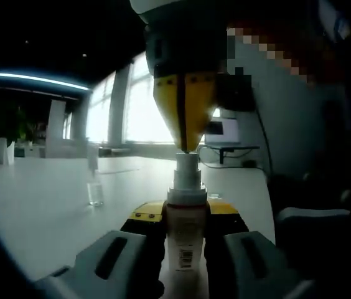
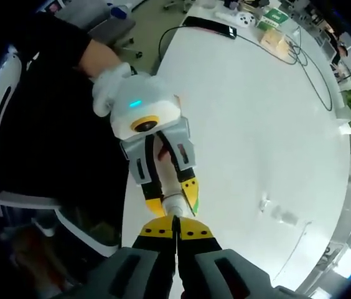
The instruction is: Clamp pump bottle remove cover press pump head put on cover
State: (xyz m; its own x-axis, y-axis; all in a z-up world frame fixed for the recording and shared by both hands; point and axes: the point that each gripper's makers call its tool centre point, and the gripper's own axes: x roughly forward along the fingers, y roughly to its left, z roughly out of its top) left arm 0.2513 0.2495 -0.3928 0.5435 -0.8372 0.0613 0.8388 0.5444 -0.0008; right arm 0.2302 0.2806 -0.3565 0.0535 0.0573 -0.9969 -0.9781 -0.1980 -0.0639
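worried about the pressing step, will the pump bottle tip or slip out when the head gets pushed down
Probably not. The pump bottle stands upright with the left gripper clamped around its body, which should brace it. The right gripper comes down shut on the pump head, roughly in line with the bottle, so little sideways force seems likely. Its smooth plastic could slide slightly in the grip.

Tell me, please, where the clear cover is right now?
In the left gripper view the cover stands upright on the white table, left of the clamped bottle, apart from both tongs.
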